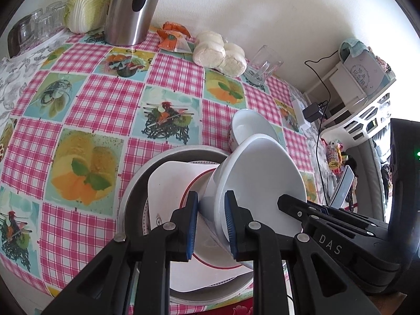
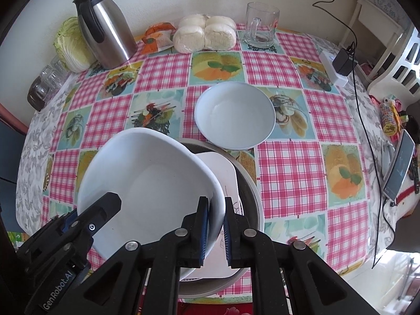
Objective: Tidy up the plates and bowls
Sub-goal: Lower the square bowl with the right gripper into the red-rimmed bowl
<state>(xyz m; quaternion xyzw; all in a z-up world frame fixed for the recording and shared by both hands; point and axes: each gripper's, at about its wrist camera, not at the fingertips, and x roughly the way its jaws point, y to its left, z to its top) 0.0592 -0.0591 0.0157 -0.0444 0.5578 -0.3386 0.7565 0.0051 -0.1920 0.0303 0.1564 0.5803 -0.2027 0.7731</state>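
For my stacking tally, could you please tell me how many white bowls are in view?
2. One white bowl is held at its rim by both grippers above the stacked plates; the other bowl sits on the tablecloth behind. More may be hidden.

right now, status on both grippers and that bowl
Left gripper and right gripper both shut on white bowl's rim. Bowl tilted above square plate in metal pan. Second bowl sits beyond, clear.

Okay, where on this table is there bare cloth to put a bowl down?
Bare cloth lies left of the metal basin, below the kettle, and right of the round bowl. The back edge is crowded: cabbage, buns, mug.
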